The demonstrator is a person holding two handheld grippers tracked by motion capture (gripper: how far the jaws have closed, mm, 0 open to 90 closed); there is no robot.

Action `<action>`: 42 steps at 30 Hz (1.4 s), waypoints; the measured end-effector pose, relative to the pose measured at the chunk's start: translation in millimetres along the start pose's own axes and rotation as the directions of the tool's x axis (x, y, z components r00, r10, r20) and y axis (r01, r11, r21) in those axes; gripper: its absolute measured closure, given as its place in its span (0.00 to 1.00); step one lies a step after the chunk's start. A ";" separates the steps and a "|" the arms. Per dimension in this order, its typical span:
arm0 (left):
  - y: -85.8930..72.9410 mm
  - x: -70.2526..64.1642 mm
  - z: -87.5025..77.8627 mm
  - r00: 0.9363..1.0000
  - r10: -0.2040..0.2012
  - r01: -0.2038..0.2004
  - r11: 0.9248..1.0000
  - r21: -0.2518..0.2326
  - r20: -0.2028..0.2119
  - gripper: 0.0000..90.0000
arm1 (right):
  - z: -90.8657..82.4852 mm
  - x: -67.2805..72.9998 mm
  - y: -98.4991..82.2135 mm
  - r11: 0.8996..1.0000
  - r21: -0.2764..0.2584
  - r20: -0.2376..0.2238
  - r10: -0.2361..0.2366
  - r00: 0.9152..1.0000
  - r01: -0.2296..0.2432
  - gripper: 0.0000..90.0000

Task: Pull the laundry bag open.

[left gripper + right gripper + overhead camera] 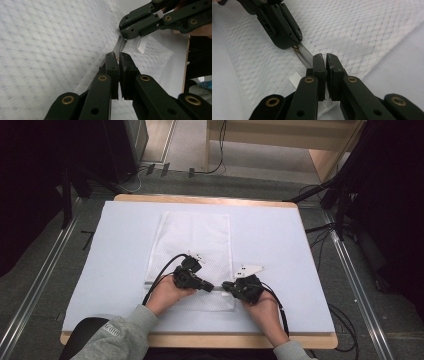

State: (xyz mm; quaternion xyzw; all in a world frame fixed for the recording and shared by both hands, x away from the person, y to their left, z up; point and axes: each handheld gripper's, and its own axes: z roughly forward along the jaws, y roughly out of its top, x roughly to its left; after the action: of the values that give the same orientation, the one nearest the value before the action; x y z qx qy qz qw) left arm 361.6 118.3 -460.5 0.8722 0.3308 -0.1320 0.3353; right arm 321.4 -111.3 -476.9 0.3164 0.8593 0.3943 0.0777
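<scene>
While my two hands rest low in the middle of the high view, my left gripper [209,287] and my right gripper [226,286] point at each other, tips nearly meeting over the near end of a white mesh bag [192,240]. That bag lies flat on the pale sheet [280,250] covering the table [200,199], running from the centre of the frame down toward its lower middle. Along its near end runs a grey zipper [304,55]. Seen in the left gripper view, my left jaws stand drawn together with only a thin slit between the pads, pinched on the zipper's edge at the centre of the frame, a small brass-coloured bit showing right at their tips; whether that is the slider I cannot tell. Seen in the right gripper view, my right jaws are likewise squeezed narrow, clamped on the zipper tape at the centre, while the left gripper's jaws sit in the upper left with the brass zipper pull [296,48] at their tip. A white label [295,79] pokes out just beside my right jaws at lower left.
</scene>
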 end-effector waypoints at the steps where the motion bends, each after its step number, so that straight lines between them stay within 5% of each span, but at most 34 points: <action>1: -0.5 1.5 -1.3 1.000 -0.010 0.010 1.000 -0.003 0.012 0.98 | 0.0 -0.2 -0.1 1.000 -0.001 -0.001 -0.001 1.000 0.001 0.98; 42: -21.7 19.0 -46.0 0.998 -0.064 0.064 0.998 0.004 0.012 0.98 | -0.3 -3.6 0.9 1.000 0.009 -0.021 0.008 1.000 -0.008 0.98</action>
State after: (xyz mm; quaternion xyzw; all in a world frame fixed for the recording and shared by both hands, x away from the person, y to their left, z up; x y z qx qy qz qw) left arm 361.8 170.6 -445.8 0.8608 0.3565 -0.1485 0.3315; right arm 324.5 -113.2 -476.5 0.3160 0.8606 0.3939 0.0654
